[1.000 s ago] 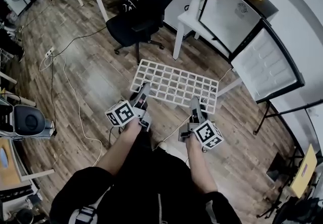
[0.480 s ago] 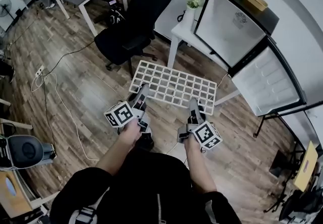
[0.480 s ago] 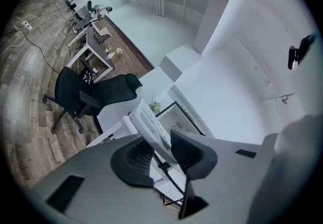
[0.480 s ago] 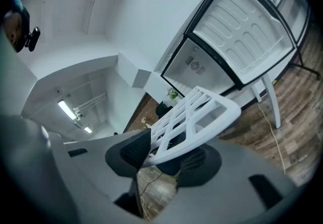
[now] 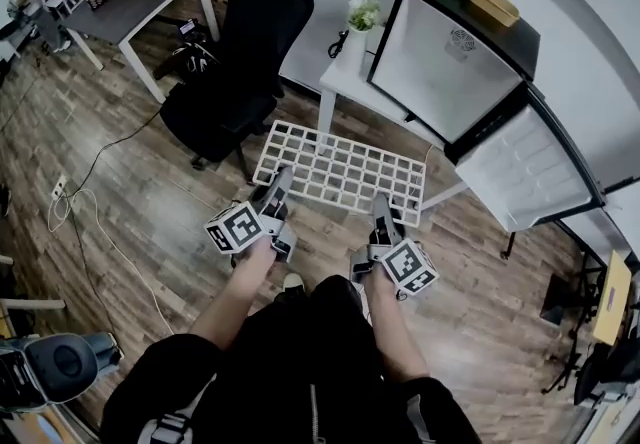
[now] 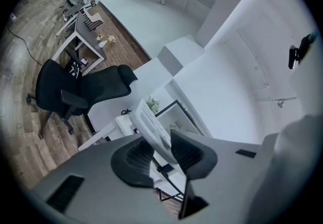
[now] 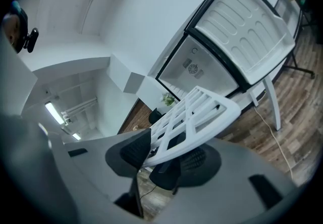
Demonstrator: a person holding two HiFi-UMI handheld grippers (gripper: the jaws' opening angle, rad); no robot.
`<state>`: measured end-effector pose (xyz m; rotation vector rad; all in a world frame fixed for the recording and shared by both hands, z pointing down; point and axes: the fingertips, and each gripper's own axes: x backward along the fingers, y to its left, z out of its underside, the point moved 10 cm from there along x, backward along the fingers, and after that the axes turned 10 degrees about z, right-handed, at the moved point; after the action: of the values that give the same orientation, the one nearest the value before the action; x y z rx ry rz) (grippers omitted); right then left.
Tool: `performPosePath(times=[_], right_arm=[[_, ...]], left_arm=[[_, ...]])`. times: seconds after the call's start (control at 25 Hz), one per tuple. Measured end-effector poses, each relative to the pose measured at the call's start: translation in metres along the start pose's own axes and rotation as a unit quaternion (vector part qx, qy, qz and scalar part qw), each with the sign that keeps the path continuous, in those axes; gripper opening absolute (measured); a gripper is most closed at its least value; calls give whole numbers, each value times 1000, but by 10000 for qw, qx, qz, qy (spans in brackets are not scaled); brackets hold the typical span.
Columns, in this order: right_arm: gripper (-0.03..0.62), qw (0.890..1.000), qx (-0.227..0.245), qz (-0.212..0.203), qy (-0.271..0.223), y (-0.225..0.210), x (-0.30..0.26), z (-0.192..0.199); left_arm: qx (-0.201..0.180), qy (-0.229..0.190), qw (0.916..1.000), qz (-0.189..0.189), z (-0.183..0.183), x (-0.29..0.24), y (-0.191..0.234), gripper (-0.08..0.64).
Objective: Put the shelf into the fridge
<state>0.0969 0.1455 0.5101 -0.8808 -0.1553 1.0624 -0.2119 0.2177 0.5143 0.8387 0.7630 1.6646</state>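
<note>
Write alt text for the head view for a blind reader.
A person holds a white grid shelf above a wood floor, the left gripper and right gripper each clamped on its near edge. Ahead at right stands a fridge with its door open; a black office chair at left.

White shelf (image 6: pixel 149 123) — in left hand-held gripper (image 6: pixel 161 155)

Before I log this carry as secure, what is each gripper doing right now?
Left gripper: shut on the shelf, at its near edge.
Right gripper: shut on the same edge.
</note>
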Motion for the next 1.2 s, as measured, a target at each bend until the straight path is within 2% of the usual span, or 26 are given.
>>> performPosePath(times=[0.32, 0.8, 0.96, 1.2], right_arm=[[156, 9991, -43, 262, -342, -9, -7, 6], [156, 9942, -421, 776, -620, -50, -93, -51], [156, 9917, -413, 905, -817, -54, -119, -81], [156, 9883, -481, 1086, -953, -70, -151, -114]], left_arm=[[102, 324, 9989, 317, 1, -29, 24, 104], [241, 1010, 9928, 590, -2, -181, 51, 104], [193, 1179, 9907, 660, -3, -230, 60, 104], [364, 1464, 9857, 751, 6, -295, 67, 104]])
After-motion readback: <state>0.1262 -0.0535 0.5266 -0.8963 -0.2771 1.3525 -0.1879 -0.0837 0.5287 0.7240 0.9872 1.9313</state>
